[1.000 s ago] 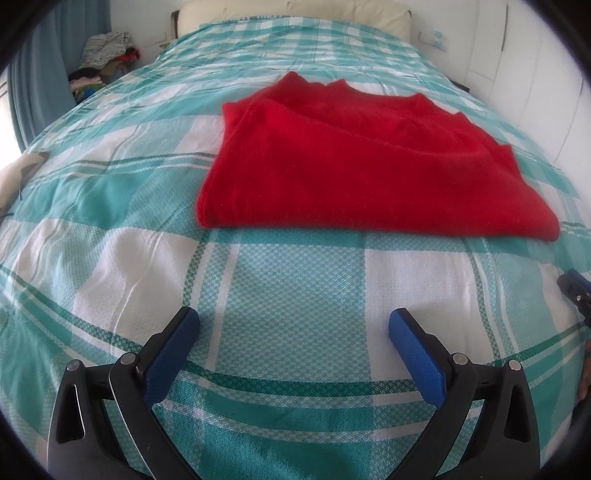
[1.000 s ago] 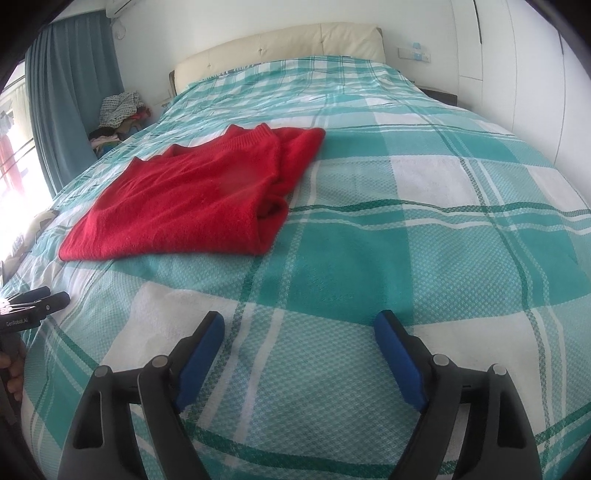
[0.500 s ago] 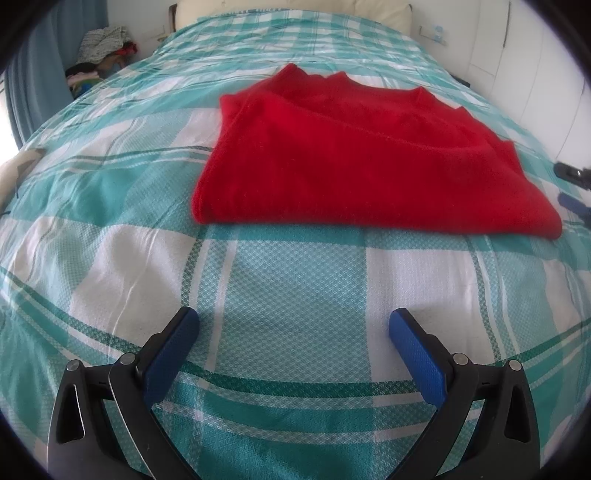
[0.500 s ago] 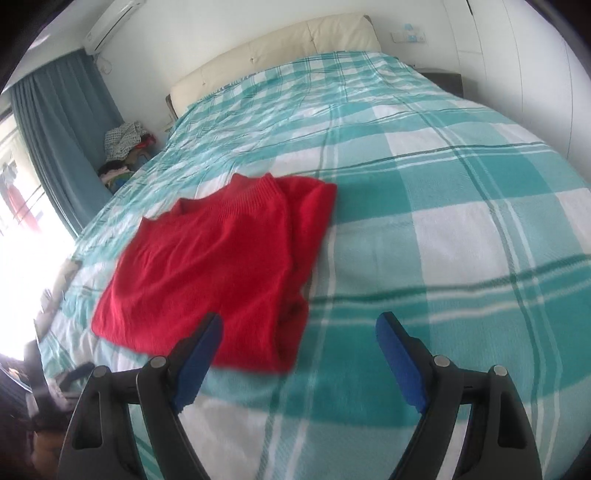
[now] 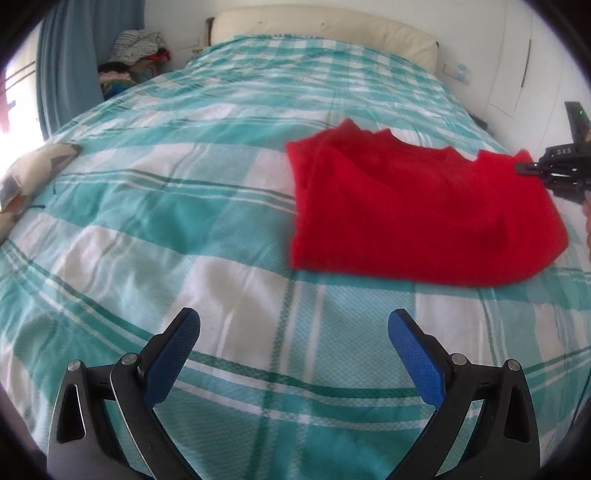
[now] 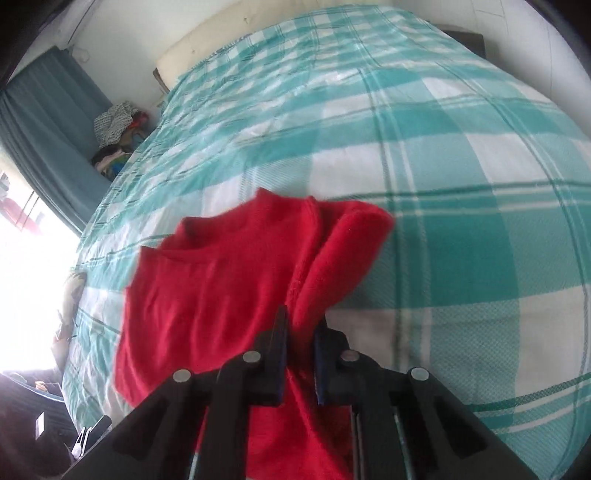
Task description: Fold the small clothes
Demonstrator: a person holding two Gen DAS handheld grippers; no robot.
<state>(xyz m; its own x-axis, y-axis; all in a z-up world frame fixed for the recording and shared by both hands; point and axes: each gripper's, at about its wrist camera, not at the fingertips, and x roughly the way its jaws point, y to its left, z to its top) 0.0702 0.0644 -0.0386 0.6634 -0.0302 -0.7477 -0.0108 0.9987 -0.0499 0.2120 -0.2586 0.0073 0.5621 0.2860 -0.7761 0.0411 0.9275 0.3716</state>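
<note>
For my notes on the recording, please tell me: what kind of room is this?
Most likely a bedroom: a wide bed under a teal-and-white checked cover, a cream padded headboard against the wall, and blue window curtains.

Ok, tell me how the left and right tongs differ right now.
The left tongs are spread wide open and hold nothing; the right tongs are closed on the red sweater. The left ones hover over bare bedspread, short of the sweater; the right ones grip its edge. Both have blue pads.

Bed [image 5: 192, 221] under teal-white plaid cover; cream headboard [image 5: 321, 29] at white wall; blue curtain [image 5: 66, 62] left, bright window light; clothes pile [image 5: 136, 48] beside.
</note>
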